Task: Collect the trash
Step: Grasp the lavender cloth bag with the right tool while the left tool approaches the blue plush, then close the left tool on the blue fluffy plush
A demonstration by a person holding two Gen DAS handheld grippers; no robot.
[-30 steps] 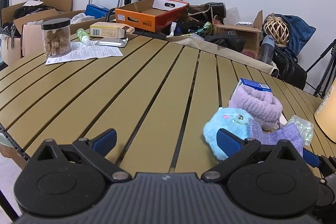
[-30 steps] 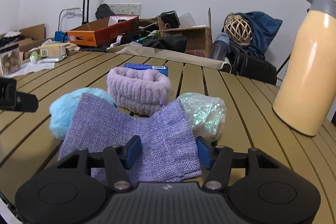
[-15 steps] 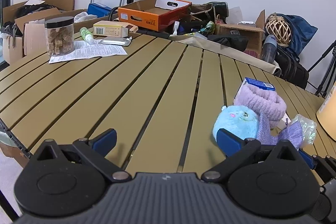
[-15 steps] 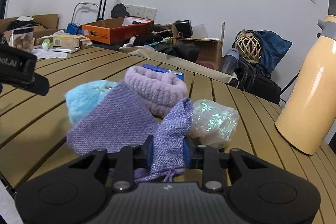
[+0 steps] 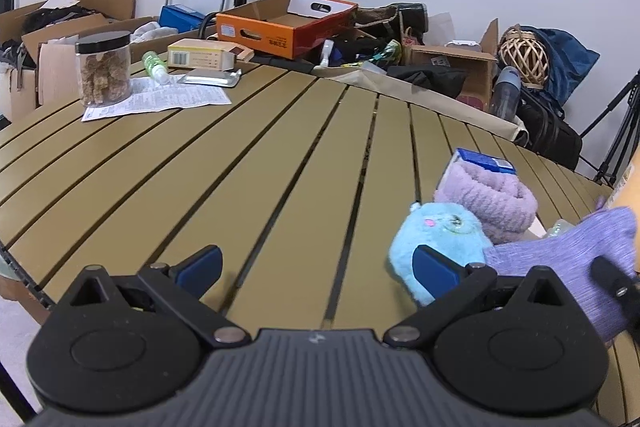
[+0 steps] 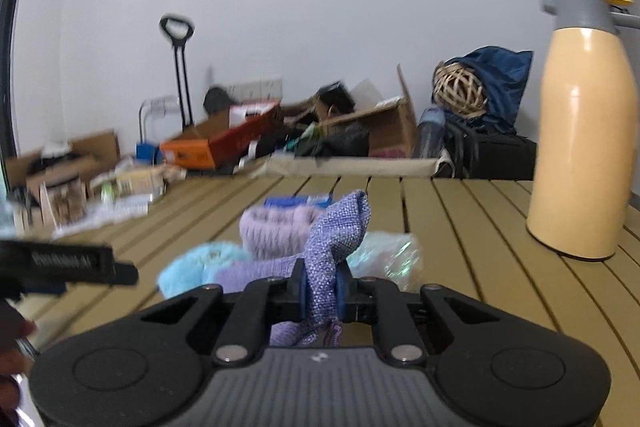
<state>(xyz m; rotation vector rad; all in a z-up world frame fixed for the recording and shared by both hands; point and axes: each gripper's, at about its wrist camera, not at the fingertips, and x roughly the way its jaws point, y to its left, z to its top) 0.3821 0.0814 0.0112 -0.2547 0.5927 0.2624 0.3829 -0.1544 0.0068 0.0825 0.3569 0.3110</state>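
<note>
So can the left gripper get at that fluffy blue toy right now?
Probably yes: the left gripper is open with the blue plush toy just beyond its right jaw, nothing between them. The purple cloth pouch only touches the toy's far side.

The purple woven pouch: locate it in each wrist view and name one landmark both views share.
Left wrist: purple woven pouch at the right edge, beside the blue plush toy.
Right wrist: low centre, pinched in the right hand-held gripper.
Shared landmark: the orange cardboard box behind the table.
</note>
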